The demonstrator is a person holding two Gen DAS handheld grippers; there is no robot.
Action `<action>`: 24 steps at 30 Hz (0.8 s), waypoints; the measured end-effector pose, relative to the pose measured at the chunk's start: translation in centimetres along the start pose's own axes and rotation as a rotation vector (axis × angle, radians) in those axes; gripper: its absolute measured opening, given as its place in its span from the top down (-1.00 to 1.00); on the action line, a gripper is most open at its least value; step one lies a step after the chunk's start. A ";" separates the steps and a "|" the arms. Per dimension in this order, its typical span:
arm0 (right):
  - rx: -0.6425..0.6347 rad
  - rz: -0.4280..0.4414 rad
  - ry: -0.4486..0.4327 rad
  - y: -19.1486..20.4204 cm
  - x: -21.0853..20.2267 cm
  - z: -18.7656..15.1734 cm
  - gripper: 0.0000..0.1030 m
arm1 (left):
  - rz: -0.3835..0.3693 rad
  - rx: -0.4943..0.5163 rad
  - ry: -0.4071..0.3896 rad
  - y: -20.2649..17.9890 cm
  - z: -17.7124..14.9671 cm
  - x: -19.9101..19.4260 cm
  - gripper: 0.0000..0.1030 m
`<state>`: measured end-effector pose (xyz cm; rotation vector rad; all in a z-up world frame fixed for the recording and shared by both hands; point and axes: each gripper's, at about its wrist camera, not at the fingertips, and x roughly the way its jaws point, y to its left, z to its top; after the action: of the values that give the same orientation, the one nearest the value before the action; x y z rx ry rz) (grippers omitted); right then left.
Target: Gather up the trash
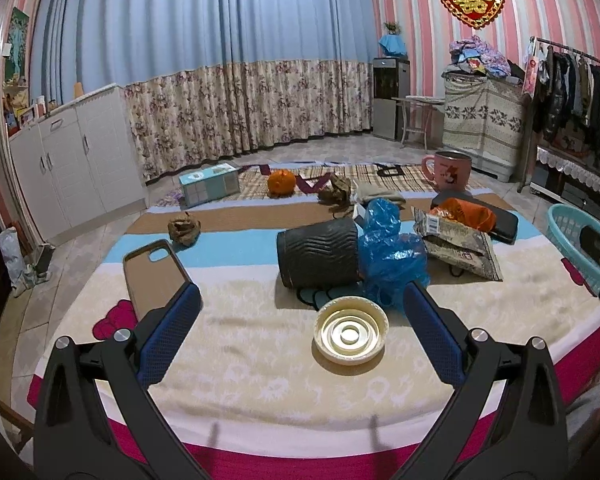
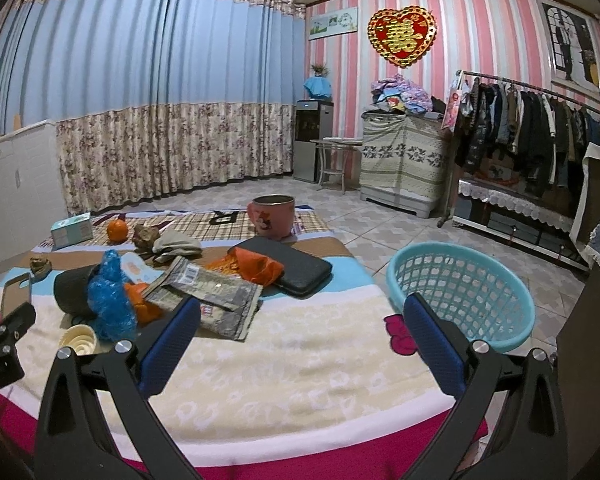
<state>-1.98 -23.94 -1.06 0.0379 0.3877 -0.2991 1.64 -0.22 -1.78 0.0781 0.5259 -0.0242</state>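
letter "r" on the checked mat (image 2: 204,222)

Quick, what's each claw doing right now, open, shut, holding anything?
Left claw: open, empty, the cream lid lying between its fingers.
Right claw: open, empty.

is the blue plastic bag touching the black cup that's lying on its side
Touching: the left wrist view shows the blue plastic bag pressed against the black cup at its mouth.

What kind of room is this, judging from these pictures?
Most likely a bedroom in a home. A clothes rack full of hanging garments stands by the striped wall, long curtains cover the far side, and the clutter lies on a blanket spread over what looks like a bed.
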 end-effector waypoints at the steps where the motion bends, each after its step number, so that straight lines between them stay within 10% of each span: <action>1: 0.006 0.000 0.000 0.0 0.1 0.0 -0.93 | -0.017 0.001 0.004 -0.1 -0.1 0.2 -0.90; 24: 0.018 -0.008 0.042 -0.2 3.0 -0.7 -0.93 | -0.026 0.117 0.197 -3.8 -2.1 7.1 -0.87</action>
<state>0.31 -24.94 -2.86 0.0599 0.4269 -0.3097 6.61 -3.87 -7.44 0.1893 0.7226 -0.0738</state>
